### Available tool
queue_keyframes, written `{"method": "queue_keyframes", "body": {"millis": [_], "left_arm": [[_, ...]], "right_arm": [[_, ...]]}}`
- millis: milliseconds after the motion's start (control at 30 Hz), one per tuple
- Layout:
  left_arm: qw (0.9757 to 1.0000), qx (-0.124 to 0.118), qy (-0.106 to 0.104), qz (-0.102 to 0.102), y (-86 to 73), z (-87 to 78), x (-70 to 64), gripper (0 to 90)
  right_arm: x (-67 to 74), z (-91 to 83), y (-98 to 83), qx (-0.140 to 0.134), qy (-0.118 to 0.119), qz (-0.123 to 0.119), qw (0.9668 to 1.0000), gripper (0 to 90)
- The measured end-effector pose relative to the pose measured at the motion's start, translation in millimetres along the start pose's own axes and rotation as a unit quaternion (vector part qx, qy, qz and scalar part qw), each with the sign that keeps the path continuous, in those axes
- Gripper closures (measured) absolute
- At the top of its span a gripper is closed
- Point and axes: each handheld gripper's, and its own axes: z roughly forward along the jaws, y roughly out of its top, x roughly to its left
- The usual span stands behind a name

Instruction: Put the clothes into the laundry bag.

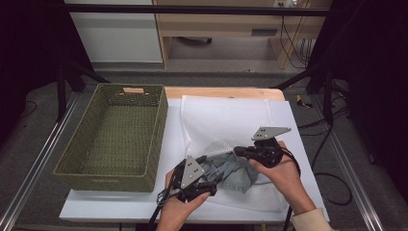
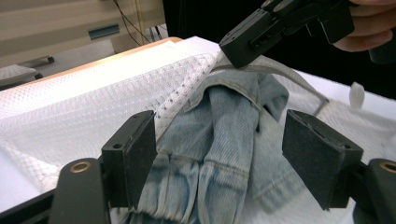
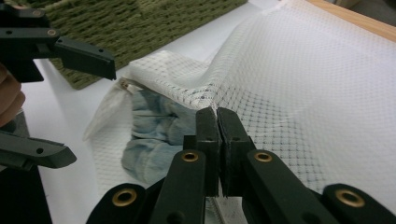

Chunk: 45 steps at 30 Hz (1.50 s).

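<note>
Denim garment (image 2: 219, 140), long axis running into mesh bag (image 3: 299, 84) mouth

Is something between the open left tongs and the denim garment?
Nothing visible. The left tongs stand open around the denim garment, pads apart from it. The right tongs hold the mesh bag edge up, keeping the mouth open.
</note>
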Motion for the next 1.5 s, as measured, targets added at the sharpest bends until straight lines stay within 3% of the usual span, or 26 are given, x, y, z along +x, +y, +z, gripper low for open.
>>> {"method": "queue_keyframes", "body": {"millis": [67, 233, 533, 633, 867, 1100, 1333, 1500], "left_arm": [[1.0, -0.005, 0.007, 0.005, -0.4, -6.4, 1.1, 25.3], [0.9999, -0.002, 0.012, -0.006, -8.7, -18.8, 6.8, 25.8], [0.9994, 0.016, 0.017, -0.027, -19.1, -22.7, 18.3, 40.0], [0.999, 0.025, 0.011, -0.035, -25.1, -20.0, 17.9, 45.1], [0.9987, 0.041, -0.009, -0.029, -30.7, -9.7, 5.8, 58.1], [0.9981, 0.054, -0.018, -0.024, -32.7, -1.2, -3.2, 69.8], [0.9951, 0.095, -0.021, -0.014, -36.8, 7.5, -4.1, 80.8], [0.9923, 0.118, -0.025, -0.025, -43.5, 14.6, -0.3, 88.2]], "right_arm": [[5.4, -0.6, -1.2, -0.004, 0.005, -0.007, 1.0, 89.0], [14.3, 1.0, -4.7, -0.018, 0.015, -0.015, 0.9996, 89.1], [23.8, 9.4, -20.2, -0.034, 0.023, -0.016, 0.999, 89.2], [21.9, 12.6, -30.5, -0.048, 0.03, -0.002, 0.9984, 89.2], [21.9, 15.7, -43.6, -0.031, 0.027, -0.017, 0.999, 89.4], [20.0, 21.4, -49.0, -0.014, 0.029, -0.015, 0.9994, 89.6], [18.8, 22.3, -49.9, -0.015, 0.031, -0.009, 0.9994, 89.5], [18.9, 21.8, -49.6, -0.017, 0.031, -0.008, 0.9993, 89.5]]}}
